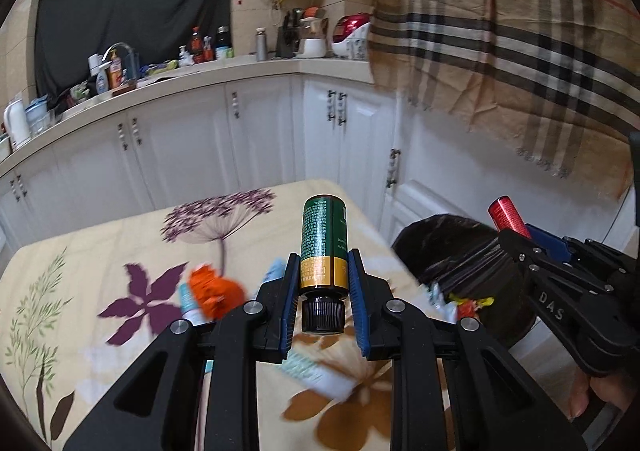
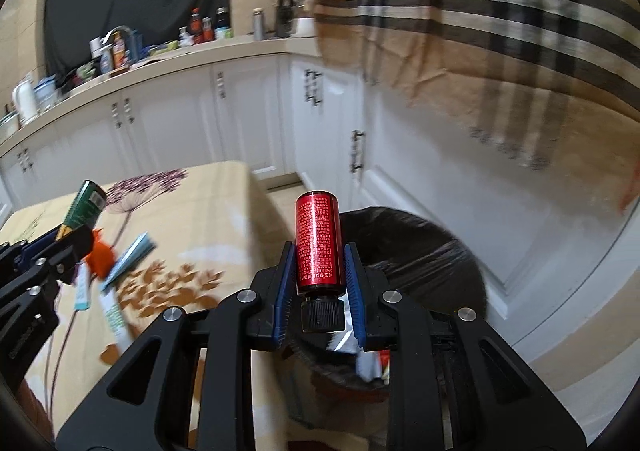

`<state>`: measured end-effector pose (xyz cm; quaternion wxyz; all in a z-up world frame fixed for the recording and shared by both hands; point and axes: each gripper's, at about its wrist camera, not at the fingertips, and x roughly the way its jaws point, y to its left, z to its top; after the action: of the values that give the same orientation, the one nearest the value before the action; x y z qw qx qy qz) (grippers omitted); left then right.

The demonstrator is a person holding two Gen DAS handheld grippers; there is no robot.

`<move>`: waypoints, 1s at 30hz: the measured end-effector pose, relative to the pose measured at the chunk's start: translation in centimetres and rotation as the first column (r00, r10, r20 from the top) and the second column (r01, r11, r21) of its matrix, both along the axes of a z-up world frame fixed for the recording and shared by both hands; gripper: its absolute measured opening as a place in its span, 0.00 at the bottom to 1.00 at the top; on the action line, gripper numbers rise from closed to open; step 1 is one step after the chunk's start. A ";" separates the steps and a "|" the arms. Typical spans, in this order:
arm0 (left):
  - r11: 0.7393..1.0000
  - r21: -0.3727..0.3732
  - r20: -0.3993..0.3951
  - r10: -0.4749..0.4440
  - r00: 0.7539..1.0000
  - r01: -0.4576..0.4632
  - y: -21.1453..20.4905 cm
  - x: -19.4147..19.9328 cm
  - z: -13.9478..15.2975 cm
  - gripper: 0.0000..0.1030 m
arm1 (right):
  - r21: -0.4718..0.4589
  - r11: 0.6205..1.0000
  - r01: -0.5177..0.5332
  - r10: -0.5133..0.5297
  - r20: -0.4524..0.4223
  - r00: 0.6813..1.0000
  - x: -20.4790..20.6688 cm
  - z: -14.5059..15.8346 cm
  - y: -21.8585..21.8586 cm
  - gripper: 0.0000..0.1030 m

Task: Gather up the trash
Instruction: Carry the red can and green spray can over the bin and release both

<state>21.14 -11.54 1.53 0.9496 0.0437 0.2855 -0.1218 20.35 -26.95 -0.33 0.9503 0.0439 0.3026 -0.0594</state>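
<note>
My left gripper point(image 1: 323, 271) is shut on a green and gold bottle point(image 1: 323, 239) with a black cap pointing back at the camera, held above the flowered table point(image 1: 120, 235). My right gripper point(image 2: 320, 263) is shut on a red bottle point(image 2: 319, 243), also cap-first toward the camera, over the black-lined bin point(image 2: 420, 251). The left wrist view shows the right gripper point(image 1: 516, 235) with the red bottle point(image 1: 507, 213) beside the bin point(image 1: 452, 247). The right wrist view shows the green bottle point(image 2: 85, 207) at the left. On the table lie an orange wrapper point(image 1: 214, 291) and white-teal packets point(image 1: 308, 369).
Inside the bin lie wrappers point(image 1: 468, 301). White kitchen cabinets point(image 1: 260, 131) and a cluttered counter point(image 1: 168, 71) run behind the table. A checked cloth point(image 1: 512, 43) hangs at the right. A person's fingers point(image 1: 596, 391) hold the right gripper's handle.
</note>
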 end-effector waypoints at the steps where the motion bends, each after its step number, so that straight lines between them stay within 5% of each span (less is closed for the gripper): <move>1: 1.000 -0.001 0.007 -0.011 1.000 0.011 -0.6 0.1 0.1 0.24 | -0.001 1.000 0.013 -0.013 0.000 1.000 0.2 -0.1 -0.5 0.23; 10: 0.995 0.025 0.025 -0.101 0.995 0.100 -6.5 2.5 -0.3 0.24 | -0.010 0.992 0.129 -0.130 -0.026 0.991 1.8 -2.3 -5.4 0.23; 23: 0.983 0.087 -0.055 -0.160 0.986 0.164 -13.2 6.7 -3.8 0.24 | 0.002 0.974 0.226 -0.224 -0.088 0.971 4.5 -6.1 -10.1 0.24; 30: 0.981 0.102 -0.080 -0.155 0.985 0.162 -13.9 7.3 -4.5 0.35 | 0.013 0.967 0.256 -0.253 -0.101 0.962 4.4 -6.8 -11.1 0.25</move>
<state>28.41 -25.44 -2.97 0.9223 0.1135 0.3210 -0.1829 24.79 -38.07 -7.15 0.9180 0.0919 0.3416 -0.1792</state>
